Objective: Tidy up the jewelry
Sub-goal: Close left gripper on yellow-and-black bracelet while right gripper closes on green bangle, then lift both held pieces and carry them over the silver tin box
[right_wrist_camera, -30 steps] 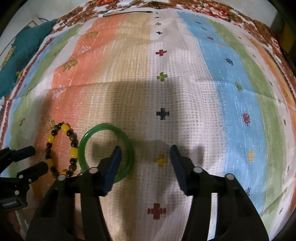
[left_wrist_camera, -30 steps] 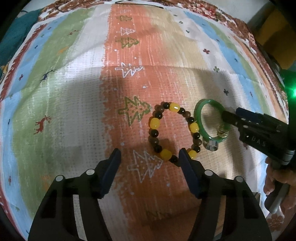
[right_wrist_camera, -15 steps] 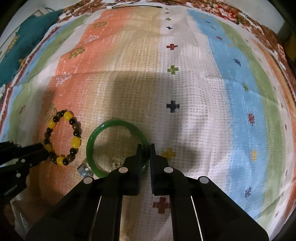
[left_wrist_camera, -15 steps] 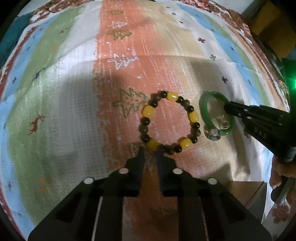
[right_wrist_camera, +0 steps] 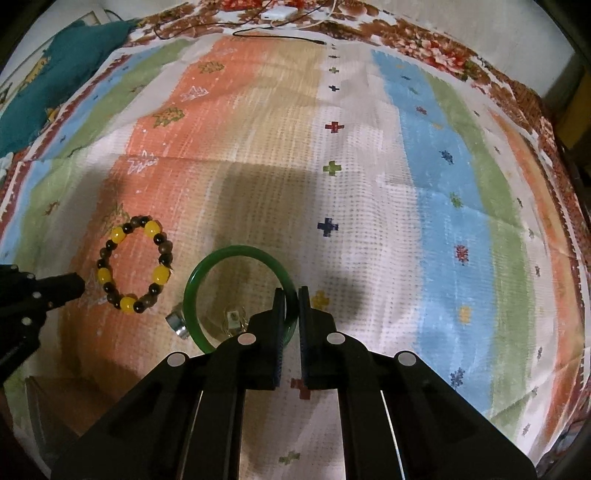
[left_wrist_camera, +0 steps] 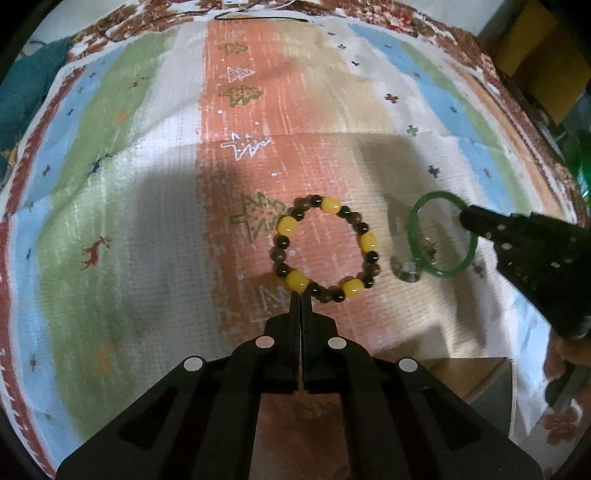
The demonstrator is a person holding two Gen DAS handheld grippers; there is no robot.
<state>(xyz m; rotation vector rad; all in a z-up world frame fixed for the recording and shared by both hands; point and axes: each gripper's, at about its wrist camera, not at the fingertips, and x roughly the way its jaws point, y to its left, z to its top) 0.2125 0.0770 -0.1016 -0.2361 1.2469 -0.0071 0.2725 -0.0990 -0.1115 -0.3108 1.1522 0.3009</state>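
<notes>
A bracelet of yellow and dark brown beads [left_wrist_camera: 324, 248] lies on the striped cloth [left_wrist_camera: 147, 206]; it also shows in the right wrist view [right_wrist_camera: 133, 268]. My left gripper [left_wrist_camera: 300, 295] is shut on its near edge. A green jade bangle [left_wrist_camera: 441, 233] sits to the right, and my right gripper [right_wrist_camera: 291, 295] is shut on its rim [right_wrist_camera: 236, 254], holding it tilted. A silver ring [right_wrist_camera: 177, 322] lies beside the bangle, and a small gold piece [right_wrist_camera: 233, 319] lies inside it.
A teal cloth [right_wrist_camera: 55, 74] is bunched at the far left. A black cable [right_wrist_camera: 277, 35] and a white charger [right_wrist_camera: 277, 14] lie at the far edge. A brown box [left_wrist_camera: 476, 380] shows at the near edge of the cloth.
Both grippers went from open to shut, the left closing on the beaded bracelet, the right on the green bangle. The bangle now stands tilted up off the cloth.
</notes>
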